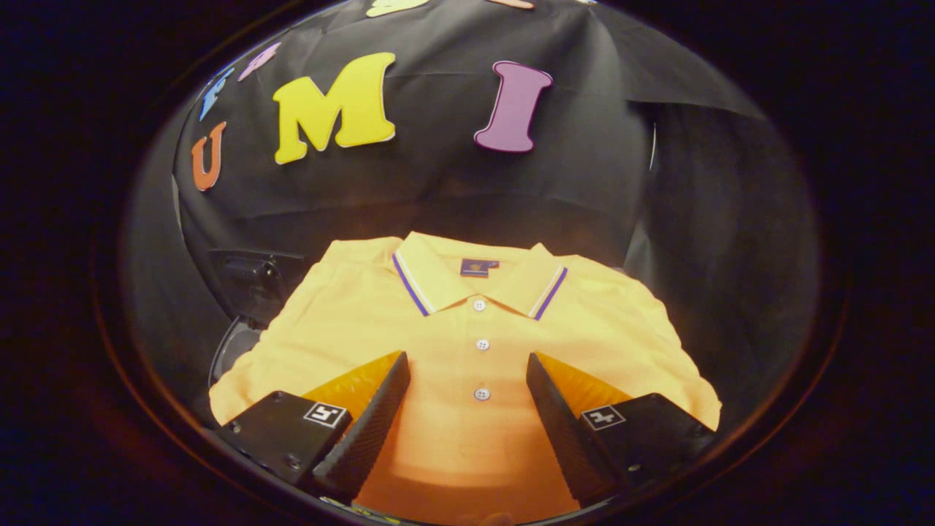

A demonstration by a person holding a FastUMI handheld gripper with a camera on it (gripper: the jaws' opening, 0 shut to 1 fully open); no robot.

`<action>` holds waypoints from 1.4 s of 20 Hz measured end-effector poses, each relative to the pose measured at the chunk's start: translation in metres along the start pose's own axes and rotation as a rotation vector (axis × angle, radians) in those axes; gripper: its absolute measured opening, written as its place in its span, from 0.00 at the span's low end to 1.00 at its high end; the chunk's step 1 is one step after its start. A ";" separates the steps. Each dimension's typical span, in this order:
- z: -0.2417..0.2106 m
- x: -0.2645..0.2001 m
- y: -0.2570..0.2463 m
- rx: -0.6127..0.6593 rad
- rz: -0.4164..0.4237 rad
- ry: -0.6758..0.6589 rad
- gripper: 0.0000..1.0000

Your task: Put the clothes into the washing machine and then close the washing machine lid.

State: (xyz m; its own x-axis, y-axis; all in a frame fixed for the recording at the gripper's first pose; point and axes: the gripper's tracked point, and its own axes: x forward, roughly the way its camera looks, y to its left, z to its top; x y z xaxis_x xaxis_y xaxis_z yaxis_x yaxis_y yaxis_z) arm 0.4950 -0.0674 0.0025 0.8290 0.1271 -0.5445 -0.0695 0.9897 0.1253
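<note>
One garment: a yellow polo shirt (467, 343) lies folded flat, front side up, collar pointing away from the camera toward the booth's black cloth wall (584, 161).
Collar: yellow with a white and a purple stripe along each edge; a small dark label sits inside the neck.
Buttons: three white ones run down the placket, the lowest of them between the two fingers.
Jaws: the gripper (467, 398) has its jaws spread wide apart, one finger on either side of the placket, with nothing clamped between them.
Fingers: both hang over the lower half of the shirt front; whether they touch the cloth cannot be told.
Markers: a small square black-and-white tag sits on top of each finger's block.
Shirt position: between and just ahead of the fingers, its shoulders reaching out past both of them.
Dark object: a black rounded machine part (252, 281) with a curved rim below it lies beside the shirt's shoulder, beyond the finger on that side; what it is cannot be told.
</note>
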 end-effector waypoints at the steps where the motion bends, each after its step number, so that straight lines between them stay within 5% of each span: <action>1: 0.000 0.000 0.000 0.002 0.004 -0.003 1.00; 11: -0.003 -0.005 0.006 0.013 0.004 0.155 0.94; 13: -0.004 -0.007 0.005 0.002 0.011 0.183 0.85; 21: -0.002 -0.013 0.014 0.023 0.013 0.212 0.07; 28: 0.010 -0.020 0.020 0.031 -0.022 0.186 0.06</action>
State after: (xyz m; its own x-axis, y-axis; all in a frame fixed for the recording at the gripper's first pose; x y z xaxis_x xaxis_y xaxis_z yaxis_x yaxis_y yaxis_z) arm 0.4823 -0.0504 0.0240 0.7129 0.1184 -0.6912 -0.0326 0.9902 0.1360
